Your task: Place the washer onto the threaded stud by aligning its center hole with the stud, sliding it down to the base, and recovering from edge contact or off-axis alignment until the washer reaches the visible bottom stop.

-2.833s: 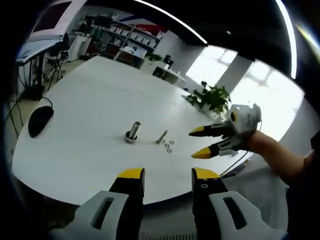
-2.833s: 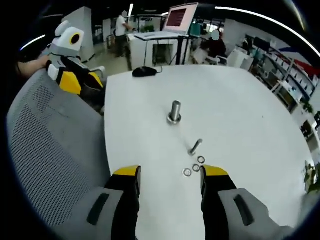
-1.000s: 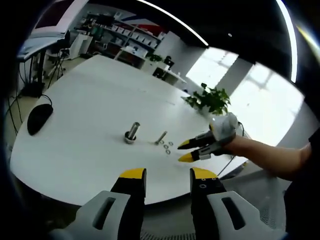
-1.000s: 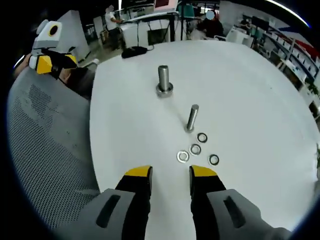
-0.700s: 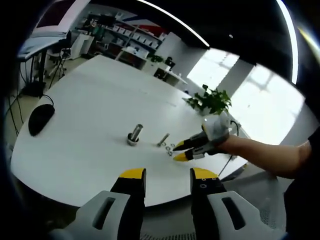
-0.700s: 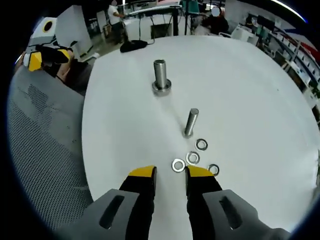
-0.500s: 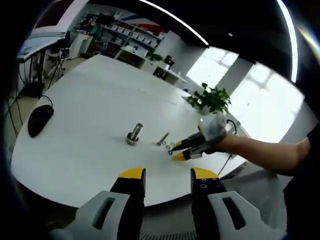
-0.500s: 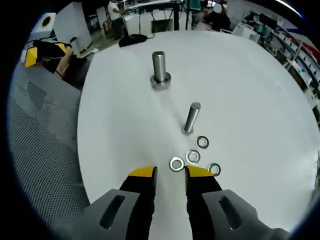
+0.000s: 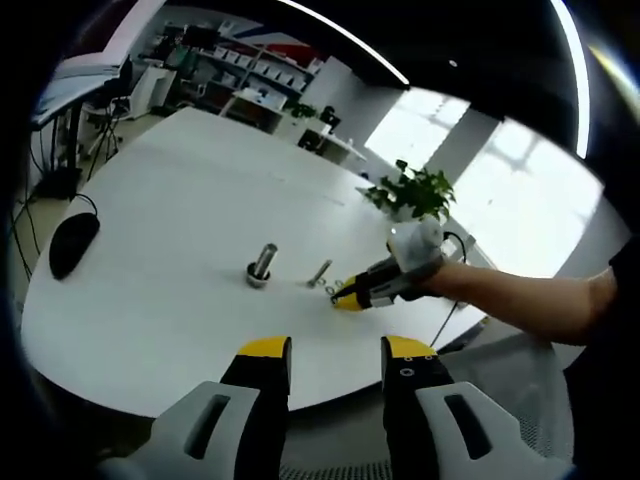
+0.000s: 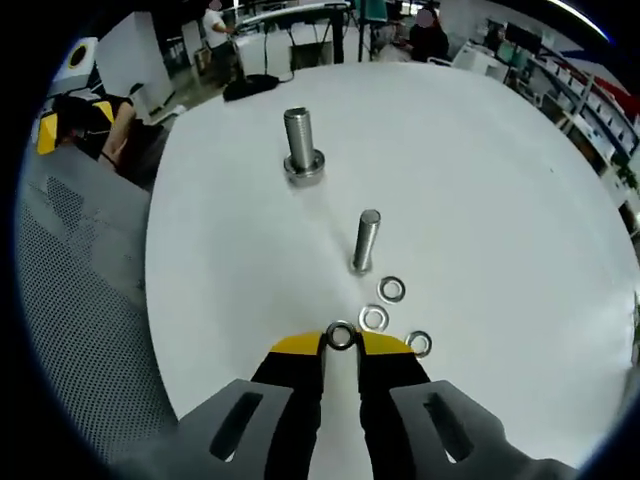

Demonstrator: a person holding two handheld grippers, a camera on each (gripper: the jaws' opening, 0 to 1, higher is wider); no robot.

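Your right gripper [image 10: 341,345], jaws nearly closed, flanks the small steel ring washer [image 10: 341,336], nearest of four before the slim threaded stud [image 10: 366,241]; whether it grips, I cannot tell. It looks thin, stiff and slippery: pinch its rim. Your left gripper [image 9: 326,350] hangs open, empty.

Your yellow-tipped right gripper [image 10: 341,345] meets a silvery washer [image 10: 341,336] near the steel-grey threaded stud [image 10: 365,241] on the white table [image 10: 480,180].

White table [image 9: 180,200], bright windows [image 9: 510,200], shelving [image 9: 250,75] at back

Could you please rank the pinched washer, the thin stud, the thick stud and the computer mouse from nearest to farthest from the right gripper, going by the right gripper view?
1. Washer, at the right gripper tips.
2. Thin stud, just ahead.
3. Thick stud, further ahead, slightly left.
4. Computer mouse, at the table's far edge.
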